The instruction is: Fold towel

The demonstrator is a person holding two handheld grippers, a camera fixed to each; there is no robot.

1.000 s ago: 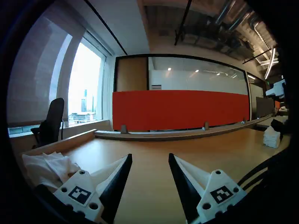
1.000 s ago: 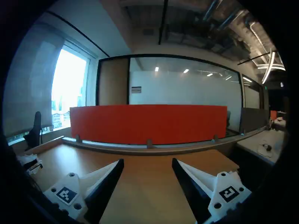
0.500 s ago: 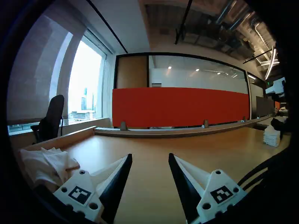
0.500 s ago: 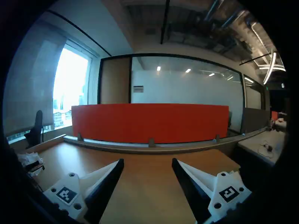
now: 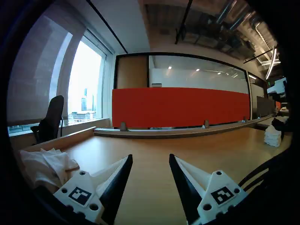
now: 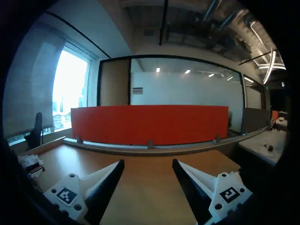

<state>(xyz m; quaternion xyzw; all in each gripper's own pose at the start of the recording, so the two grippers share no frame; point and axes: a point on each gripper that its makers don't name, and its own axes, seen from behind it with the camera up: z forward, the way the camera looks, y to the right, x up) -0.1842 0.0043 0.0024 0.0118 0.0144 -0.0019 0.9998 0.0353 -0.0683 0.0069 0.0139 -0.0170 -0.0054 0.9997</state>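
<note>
A crumpled white towel [image 5: 47, 165] lies on the wooden table [image 5: 157, 150] at the left in the left gripper view, just beyond my left gripper's left finger. My left gripper [image 5: 150, 165] is open above the tabletop, nothing between its fingers. A neat stack of folded white towels [image 5: 272, 137] sits at the table's far right. In the right gripper view my right gripper [image 6: 148, 168] is open over the bare table [image 6: 150, 180]. At the far left edge of that view, a white crumpled thing, probably the towel [image 6: 30, 162], shows with a dark object beside it.
An orange divider panel [image 5: 180, 108] with a low ledge runs along the table's far edge. A black office chair [image 5: 48, 125] stands by the window at left. A second desk [image 6: 264, 146] with small items lies to the right in the right gripper view.
Both views shifted only slightly; the crumpled towel sits a little lower and closer to the left finger than one second ago. Both grippers stay open.
</note>
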